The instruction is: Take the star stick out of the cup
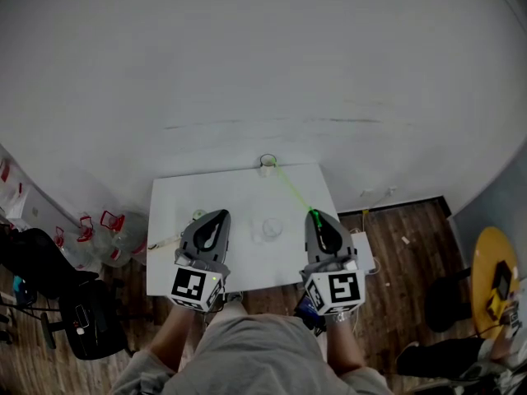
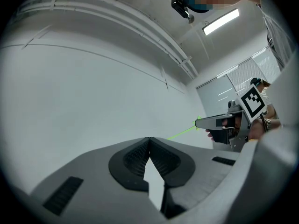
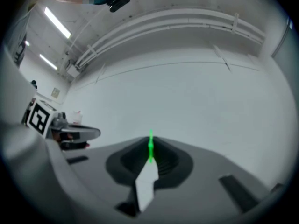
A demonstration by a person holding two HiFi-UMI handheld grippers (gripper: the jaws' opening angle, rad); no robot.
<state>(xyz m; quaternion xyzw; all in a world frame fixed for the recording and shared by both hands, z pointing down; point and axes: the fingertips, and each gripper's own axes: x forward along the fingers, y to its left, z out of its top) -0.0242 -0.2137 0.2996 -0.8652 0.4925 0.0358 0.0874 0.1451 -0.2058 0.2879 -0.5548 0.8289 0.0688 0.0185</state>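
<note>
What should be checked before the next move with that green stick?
1. Right gripper shut on the stick: ok.
2. Left gripper shut, nothing between its fingers: ok.
3. Stick's far end clear of the far cup: cannot tell.
4. Far cup upright at the table's back edge: ok.
5. Near cup apart from both grippers: ok.

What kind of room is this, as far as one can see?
Probably an office or lab room: a small white table against a plain wall, wooden floor, strip ceiling lights and window blinds.
</note>
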